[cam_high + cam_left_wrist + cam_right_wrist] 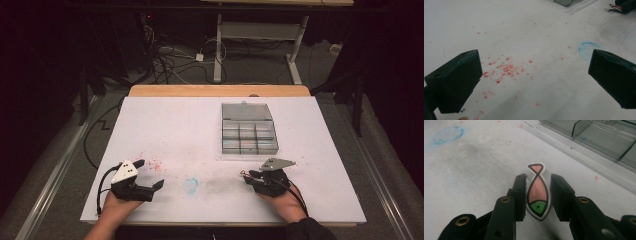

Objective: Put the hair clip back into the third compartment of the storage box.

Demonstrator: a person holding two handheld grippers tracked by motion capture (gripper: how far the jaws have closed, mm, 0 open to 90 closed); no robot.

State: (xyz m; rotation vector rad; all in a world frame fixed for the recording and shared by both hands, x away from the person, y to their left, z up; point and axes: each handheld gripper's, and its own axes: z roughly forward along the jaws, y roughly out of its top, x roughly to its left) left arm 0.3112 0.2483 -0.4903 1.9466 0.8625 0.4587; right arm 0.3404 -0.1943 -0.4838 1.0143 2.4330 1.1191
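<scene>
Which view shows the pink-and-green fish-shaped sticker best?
Right gripper view: the pink-and-green fish-shaped sticker sits close up between the right gripper jaws. In the high view it is a tiny reddish sliver; likewise far off in the left gripper view.

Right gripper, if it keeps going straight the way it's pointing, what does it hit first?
Probably the clear compartment box. The right gripper, jaws either side of a fish sticker, points across bare table toward its near wall.
</scene>
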